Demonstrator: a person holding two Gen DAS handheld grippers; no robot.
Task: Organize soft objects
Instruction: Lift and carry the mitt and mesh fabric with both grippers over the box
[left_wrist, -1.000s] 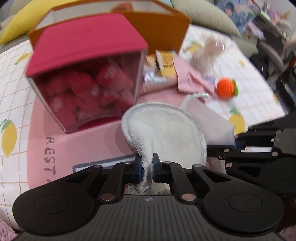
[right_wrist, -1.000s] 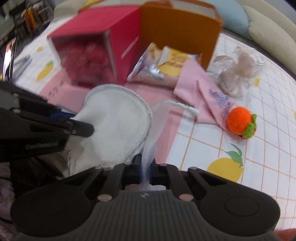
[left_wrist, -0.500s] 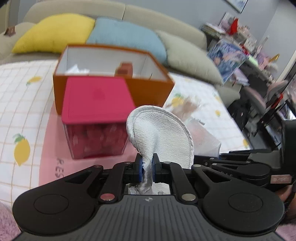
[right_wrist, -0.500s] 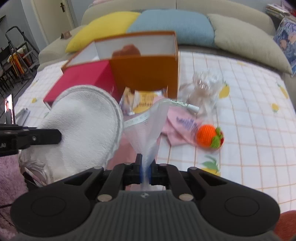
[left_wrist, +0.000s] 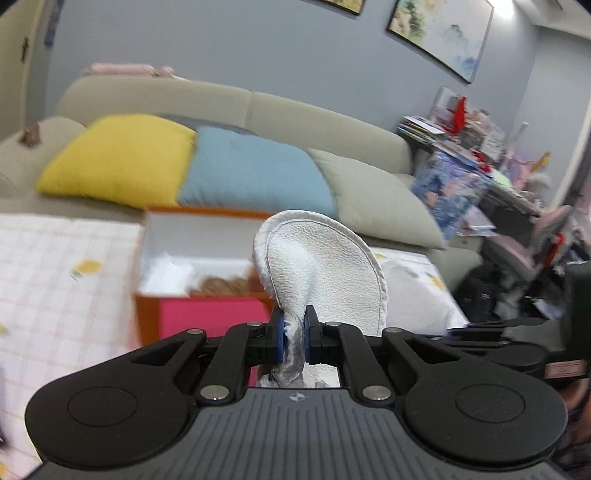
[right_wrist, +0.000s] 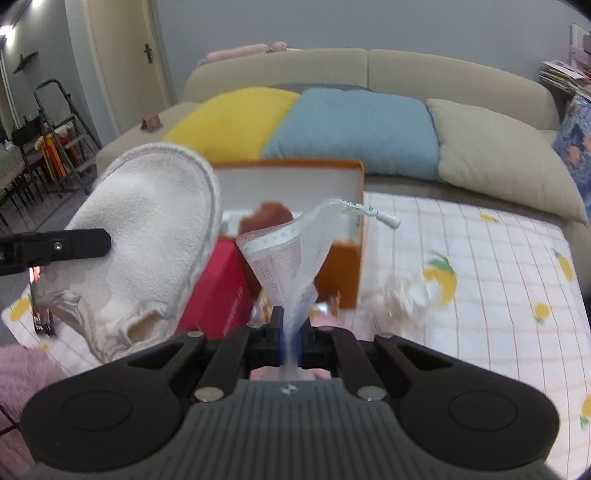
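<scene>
My left gripper (left_wrist: 294, 332) is shut on the bunched edge of a white terry slipper (left_wrist: 325, 266), which stands up in front of its camera. The same slipper (right_wrist: 147, 236) hangs at the left of the right wrist view with a left finger (right_wrist: 70, 242) across it. My right gripper (right_wrist: 291, 336) is shut on a clear mesh zip bag (right_wrist: 291, 258), whose white zipper pull (right_wrist: 388, 219) sticks out to the right. Both are held above the lemon-print cloth (right_wrist: 480, 258). Behind stands an open orange box (left_wrist: 199, 254) with something brown inside.
A red-lidded box (left_wrist: 207, 321) stands in front of the orange box (right_wrist: 347, 258). A crinkled clear packet (right_wrist: 406, 295) lies on the cloth at the right. A sofa with yellow (left_wrist: 114, 158), blue and grey cushions runs along the back. Cluttered shelves and a chair stand at the right.
Both grippers have risen and tipped upward with the slipper and the mesh bag. The boxes have dropped lower in view, and the sofa and wall now show.
</scene>
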